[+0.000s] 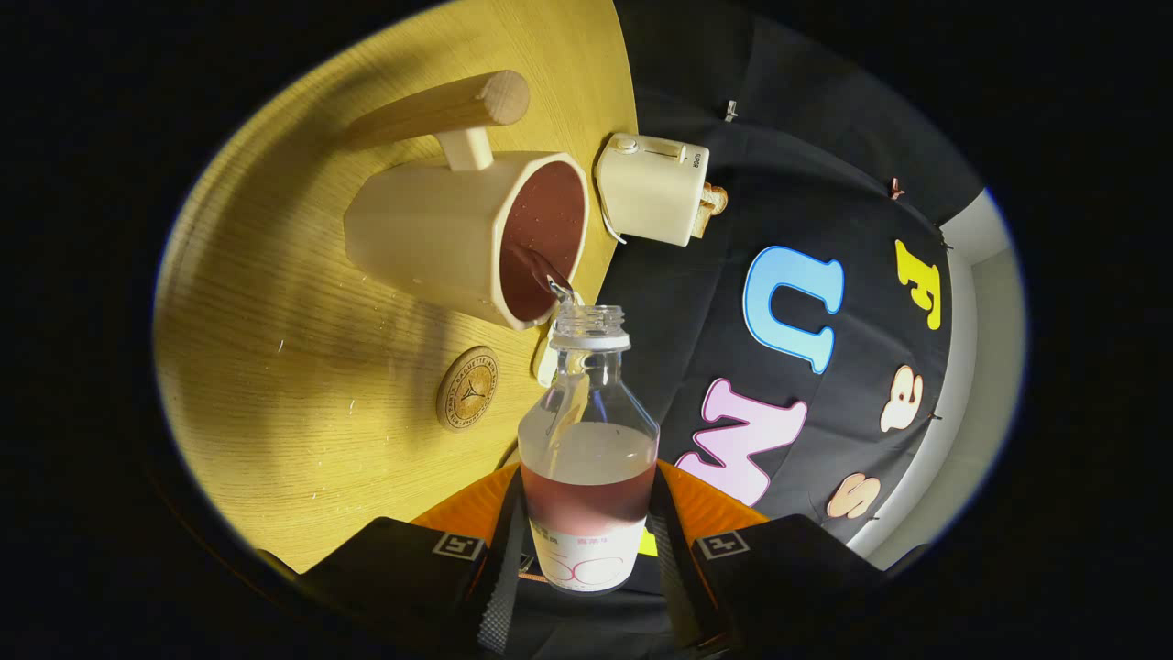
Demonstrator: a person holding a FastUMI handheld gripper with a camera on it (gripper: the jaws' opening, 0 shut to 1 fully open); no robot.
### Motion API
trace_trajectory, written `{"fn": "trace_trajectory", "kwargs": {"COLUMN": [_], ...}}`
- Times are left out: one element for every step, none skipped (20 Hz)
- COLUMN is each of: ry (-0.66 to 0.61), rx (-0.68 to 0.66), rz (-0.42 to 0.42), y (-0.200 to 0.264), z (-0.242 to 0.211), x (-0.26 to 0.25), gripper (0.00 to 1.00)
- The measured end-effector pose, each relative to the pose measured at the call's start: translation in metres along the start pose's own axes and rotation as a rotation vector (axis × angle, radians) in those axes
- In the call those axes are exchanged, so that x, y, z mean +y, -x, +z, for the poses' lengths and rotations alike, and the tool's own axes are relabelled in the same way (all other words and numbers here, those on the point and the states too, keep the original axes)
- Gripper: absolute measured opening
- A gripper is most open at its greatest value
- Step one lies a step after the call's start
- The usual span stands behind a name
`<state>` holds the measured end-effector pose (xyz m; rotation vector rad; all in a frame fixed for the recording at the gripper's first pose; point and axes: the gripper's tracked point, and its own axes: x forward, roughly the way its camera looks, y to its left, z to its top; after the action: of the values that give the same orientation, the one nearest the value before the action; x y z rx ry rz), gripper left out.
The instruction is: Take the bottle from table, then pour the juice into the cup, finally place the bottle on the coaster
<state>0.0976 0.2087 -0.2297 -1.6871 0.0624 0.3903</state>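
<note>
**Two steps down, one to go**

You have the gripper (586, 550) clamped on the bottle (588, 458), both fingers pressed to its lower sides. It is tipped, and a thin stream of juice (546, 271) runs from its mouth into the cup (472, 234) just beyond. Red juice remains inside. Left for you: finish pouring, then stand the bottle on the coaster (467, 388) beside the cup.
</note>
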Motion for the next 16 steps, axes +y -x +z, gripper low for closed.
{"fn": "trace_trajectory", "kwargs": {"ry": [0.004,0.008,0.013,0.016,0.020,0.024,0.030,0.038,0.042,0.045,0.048,0.053,0.057,0.062,0.066,0.070], "rx": [-0.001,-0.002,-0.003,-0.005,-0.006,-0.007,-0.009,-0.010,-0.012,-0.015,-0.017,-0.018,-0.020,-0.021,-0.023,-0.026], "rz": [-0.001,-0.001,-0.003,-0.005,-0.007,-0.008,-0.009,-0.010,-0.012,-0.015,-0.016,-0.018,-0.020,-0.022,-0.025,-0.028], "y": [-0.0008,-0.0001,-0.0015,-0.0011,-0.0026,-0.0022,-0.0038,-0.0044,-0.0052,-0.0051,-0.0067,-0.0066,-0.0069,-0.0074,-0.0090,-0.0090], "z": [-0.0002,0.0001,0.0009,0.0001,0.0002,-0.0001,-0.0026,-0.0041,-0.0053,-0.0059,-0.0062,-0.0064,-0.0051,-0.0054,-0.0052,-0.0054], "x": [0.0010,0.0005,0.0000,0.0002,0.0013,0.0017,0.0004,0.0000,-0.0001,-0.0005,-0.0012,-0.0007,0.0002,-0.0014,-0.0032,-0.0043], "gripper": [0.69,0.69,0.69,0.69,0.69,0.69,0.69,0.69,0.69,0.69,0.69,0.69,0.69,0.69,0.69,0.69]}}
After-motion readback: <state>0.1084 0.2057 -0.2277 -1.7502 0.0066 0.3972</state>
